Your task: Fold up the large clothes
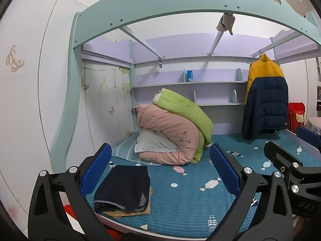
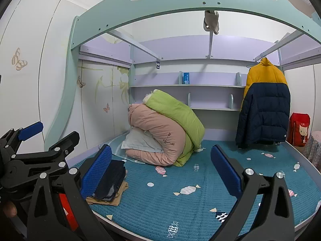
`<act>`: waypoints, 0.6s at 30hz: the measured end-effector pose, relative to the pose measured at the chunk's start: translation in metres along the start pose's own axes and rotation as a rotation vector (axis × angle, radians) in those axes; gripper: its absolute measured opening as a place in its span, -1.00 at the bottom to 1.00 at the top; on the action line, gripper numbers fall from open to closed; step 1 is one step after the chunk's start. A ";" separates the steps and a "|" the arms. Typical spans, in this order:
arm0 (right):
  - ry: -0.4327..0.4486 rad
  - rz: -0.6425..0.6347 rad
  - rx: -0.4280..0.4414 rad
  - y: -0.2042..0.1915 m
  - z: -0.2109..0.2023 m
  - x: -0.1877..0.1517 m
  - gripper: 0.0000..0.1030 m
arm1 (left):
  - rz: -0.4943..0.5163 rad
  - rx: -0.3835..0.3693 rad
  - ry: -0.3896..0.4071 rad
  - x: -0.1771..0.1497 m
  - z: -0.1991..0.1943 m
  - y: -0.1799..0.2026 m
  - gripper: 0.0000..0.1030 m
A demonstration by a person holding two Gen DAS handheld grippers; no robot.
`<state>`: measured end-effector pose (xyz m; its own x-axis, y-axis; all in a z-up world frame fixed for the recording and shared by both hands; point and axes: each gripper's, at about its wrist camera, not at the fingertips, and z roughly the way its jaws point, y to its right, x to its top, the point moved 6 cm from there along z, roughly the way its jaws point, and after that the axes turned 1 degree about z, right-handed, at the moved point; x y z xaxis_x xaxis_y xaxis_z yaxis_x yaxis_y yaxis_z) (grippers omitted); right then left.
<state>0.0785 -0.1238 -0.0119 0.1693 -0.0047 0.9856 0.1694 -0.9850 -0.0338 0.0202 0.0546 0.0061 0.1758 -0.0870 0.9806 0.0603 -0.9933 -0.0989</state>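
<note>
A yellow and navy puffer jacket (image 1: 264, 98) hangs on a rail at the back right of the bed; it also shows in the right wrist view (image 2: 263, 106). A folded dark garment (image 1: 124, 188) lies on a tan one at the bed's front left, also in the right wrist view (image 2: 110, 182). My left gripper (image 1: 160, 172) is open and empty above the front of the bed. My right gripper (image 2: 160, 172) is open and empty beside it, to the right. Each gripper shows at the edge of the other's view.
The bed has a teal quilted cover (image 1: 180, 200) with candy prints. Rolled pink and green quilts (image 1: 174, 132) with a white pillow lie at the back. Shelves (image 1: 190, 82) run along the back wall. A red bag (image 2: 299, 129) stands at the right. A bunk frame (image 1: 180, 4) arches overhead.
</note>
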 end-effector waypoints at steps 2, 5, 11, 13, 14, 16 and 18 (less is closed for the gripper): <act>-0.001 0.001 -0.003 -0.001 0.001 -0.001 0.85 | 0.001 0.009 0.005 -0.001 -0.003 0.001 0.91; -0.002 0.004 -0.004 -0.002 0.002 -0.002 0.85 | 0.000 0.013 0.005 -0.002 -0.003 0.002 0.91; -0.002 0.004 -0.002 -0.001 0.002 -0.001 0.85 | -0.001 0.019 0.005 -0.002 -0.005 0.003 0.91; -0.003 0.005 -0.002 -0.001 0.002 -0.001 0.85 | 0.000 0.019 0.005 -0.002 -0.005 0.003 0.91; -0.004 0.005 -0.002 -0.002 0.002 -0.002 0.85 | 0.001 0.018 0.005 -0.002 -0.005 0.002 0.91; -0.004 0.006 -0.004 -0.003 0.003 -0.002 0.85 | 0.001 0.019 0.004 -0.002 -0.005 0.003 0.91; -0.005 0.007 -0.003 -0.003 0.003 -0.002 0.85 | 0.000 0.021 0.003 -0.002 -0.006 0.004 0.91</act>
<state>0.0805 -0.1204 -0.0144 0.1756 -0.0106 0.9844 0.1649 -0.9855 -0.0400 0.0143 0.0505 0.0049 0.1730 -0.0875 0.9810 0.0804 -0.9915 -0.1026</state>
